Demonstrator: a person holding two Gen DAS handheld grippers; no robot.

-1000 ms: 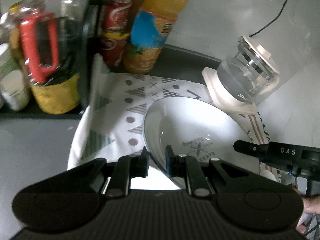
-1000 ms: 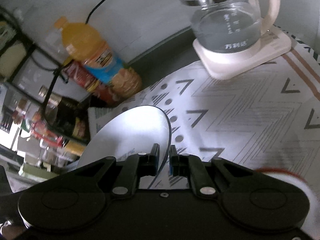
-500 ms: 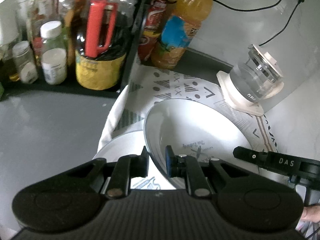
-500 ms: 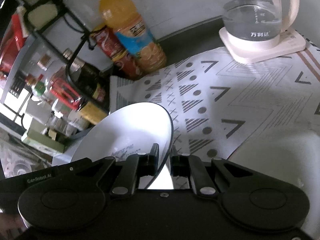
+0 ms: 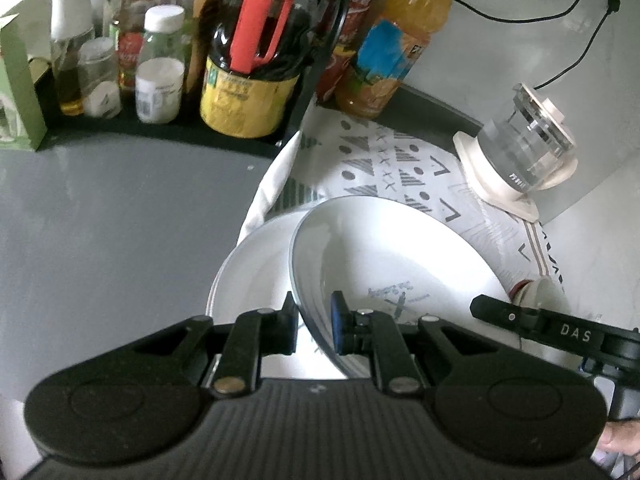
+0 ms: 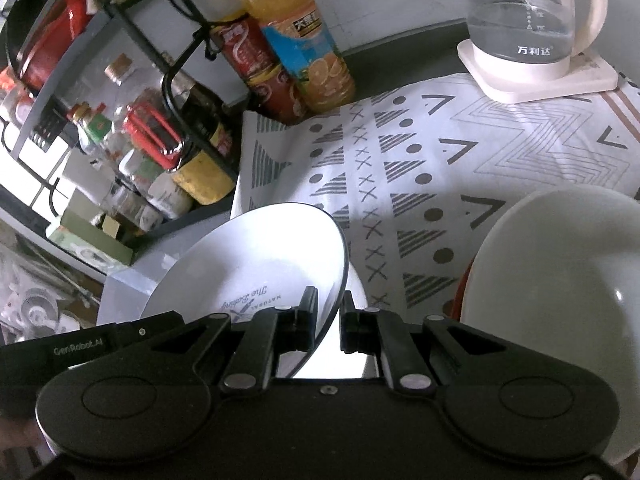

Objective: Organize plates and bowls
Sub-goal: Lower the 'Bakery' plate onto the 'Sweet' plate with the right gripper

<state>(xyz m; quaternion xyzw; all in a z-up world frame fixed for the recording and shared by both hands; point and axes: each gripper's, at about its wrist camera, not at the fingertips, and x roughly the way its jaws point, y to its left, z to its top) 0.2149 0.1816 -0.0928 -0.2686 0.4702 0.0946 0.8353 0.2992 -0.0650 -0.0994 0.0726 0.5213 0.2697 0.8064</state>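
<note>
In the left wrist view the left gripper (image 5: pixel 314 322) sits at the bottom centre, its fingers narrowed onto the near rim of a white plate (image 5: pixel 384 248), one pad outside the rim and one inside. The plate is tilted and carries grey printed lettering in its well. Just under and to the left of it lies a stack of white plates (image 5: pixel 248 272) at the edge of a patterned cloth (image 5: pixel 384 160). At lower right the other tool's black arm marked DAS crosses the frame. In the right wrist view the right gripper (image 6: pixel 328 320) at bottom centre is pinched tight on the opposite rim of the same plate (image 6: pixel 256 256), so both tools hold it between them. To the right, near the frame edge, stands a white bowl (image 6: pixel 560 264) on the cloth (image 6: pixel 440 168). Farther back, the grey countertop (image 5: pixel 112 208) fills the left of the left view, with a black rack (image 5: pixel 168 132) of jars and bottles at upper left. An orange juice bottle (image 6: pixel 296 44) and a red can (image 6: pixel 256 68) stand beyond the cloth, and a glass kettle (image 6: pixel 528 28) on its white base occupies the upper right.
</note>
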